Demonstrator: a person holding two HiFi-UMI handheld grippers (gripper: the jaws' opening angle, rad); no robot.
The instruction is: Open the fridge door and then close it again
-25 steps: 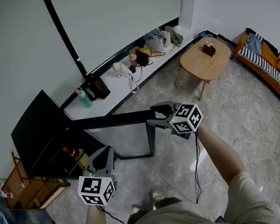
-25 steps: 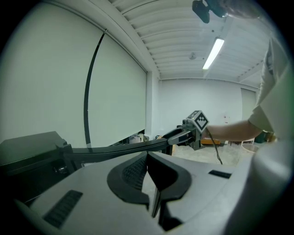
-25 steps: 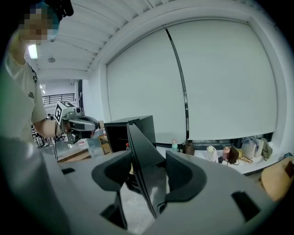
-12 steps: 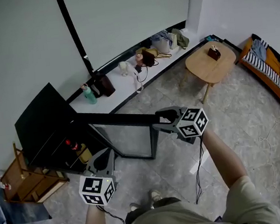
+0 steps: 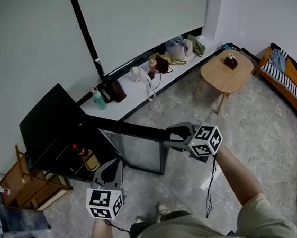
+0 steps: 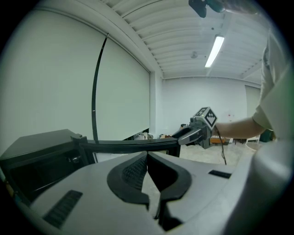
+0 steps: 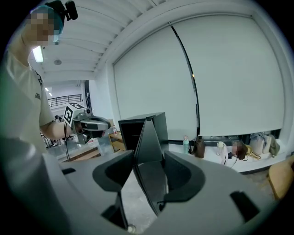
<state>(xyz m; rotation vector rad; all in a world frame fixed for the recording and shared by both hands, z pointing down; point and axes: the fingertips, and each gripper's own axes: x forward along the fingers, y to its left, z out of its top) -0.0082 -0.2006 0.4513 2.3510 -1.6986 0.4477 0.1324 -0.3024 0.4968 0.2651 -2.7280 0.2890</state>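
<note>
The room has a grey tile floor [image 5: 277, 122] and a white wall [image 5: 142, 20]. One black fridge [image 5: 48, 127] stands by the wall, its fridge door [image 5: 136, 149] swung wide. There are two tongs. The right tongs [image 5: 170, 138], just closing a little, pinch the door's edge. The left tongs [image 5: 109, 172] are squeezed together, empty.

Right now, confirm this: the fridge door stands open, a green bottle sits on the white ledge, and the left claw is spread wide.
Wrong on the left claw: it is shut, jaws together on nothing, as the left gripper view shows. The fridge door stands open and the green bottle sits on the white ledge.
</note>
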